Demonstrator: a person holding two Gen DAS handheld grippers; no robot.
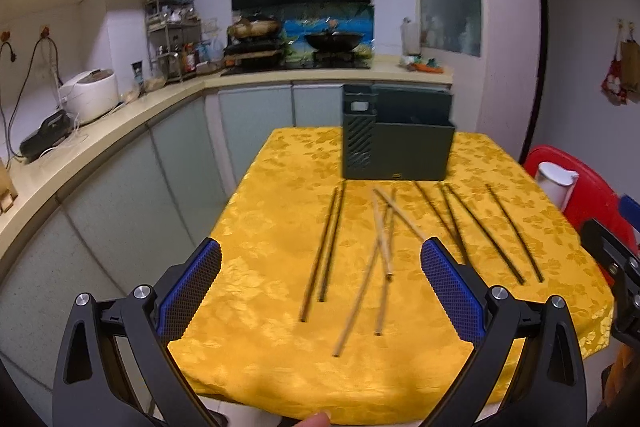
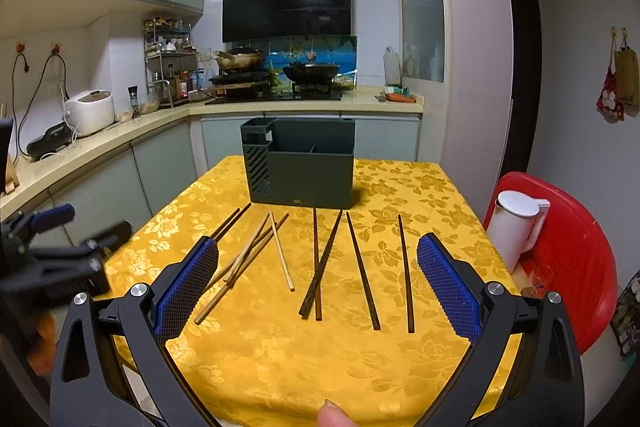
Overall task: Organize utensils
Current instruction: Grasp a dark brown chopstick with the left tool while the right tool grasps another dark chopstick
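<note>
A table under a yellow floral cloth (image 2: 420, 187) carries everything. At its far end stands a dark green utensil holder (image 2: 304, 167) — upright, divided into compartments. In front of it lie loose chopsticks: dark ones (image 2: 362, 269) spread to the right, pale bamboo ones (image 2: 282, 253) crossing each other — and a dark pair (image 1: 325, 247) at the left.

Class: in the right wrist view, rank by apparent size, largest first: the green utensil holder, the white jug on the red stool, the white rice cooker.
1. Green utensil holder
2. White jug
3. White rice cooker

The cooker stands farthest off, so its true size may be understated.
</note>
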